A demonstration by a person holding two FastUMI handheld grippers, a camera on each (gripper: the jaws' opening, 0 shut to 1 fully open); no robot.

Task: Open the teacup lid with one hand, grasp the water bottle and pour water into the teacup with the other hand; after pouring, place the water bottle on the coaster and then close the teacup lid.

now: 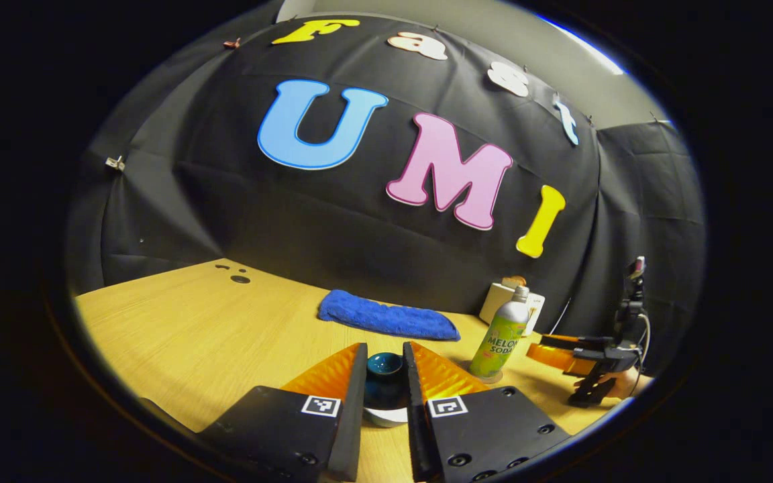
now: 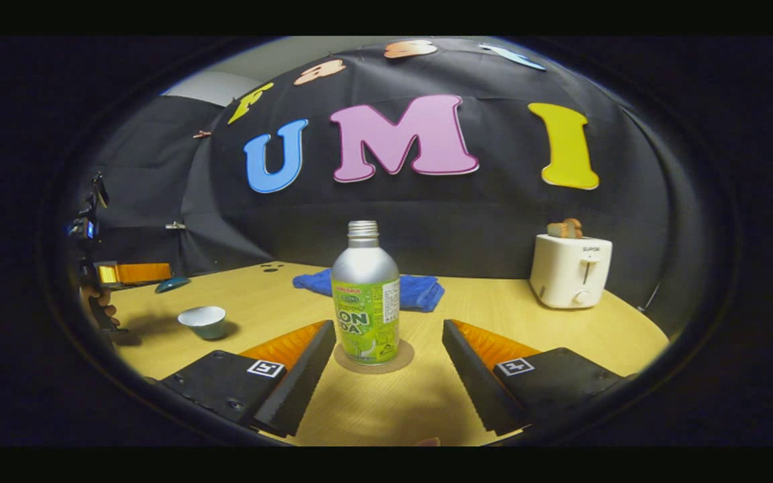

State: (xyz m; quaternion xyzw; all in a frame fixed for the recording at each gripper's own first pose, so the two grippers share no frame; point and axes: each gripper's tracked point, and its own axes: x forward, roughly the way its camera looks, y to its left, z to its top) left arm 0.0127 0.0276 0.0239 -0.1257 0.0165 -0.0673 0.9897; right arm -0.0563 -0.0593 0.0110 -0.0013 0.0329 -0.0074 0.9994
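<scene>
My left gripper point(image 1: 385, 349) is shut on the dark teal teacup lid point(image 1: 385, 374), holding it just above the white teacup point(image 1: 386, 417). In the right gripper view that left gripper point(image 2: 135, 273) carries the lid point(image 2: 172, 284) up and to the left of the uncovered teacup point(image 2: 203, 320). The green and silver water bottle point(image 2: 365, 295) stands upright and capless on a round brown coaster point(image 2: 405, 360). My right gripper point(image 2: 388, 327) is open, one finger on each side of the bottle and not touching it. The left gripper view has the bottle point(image 1: 499, 335) and the right gripper point(image 1: 547, 349) at the right.
A folded blue cloth point(image 1: 386, 315) lies at the back of the wooden table point(image 1: 192, 335), behind the bottle point(image 2: 420, 290). A white toaster point(image 2: 571, 270) stands at the back right. A hand point(image 2: 101, 305) holds the left gripper.
</scene>
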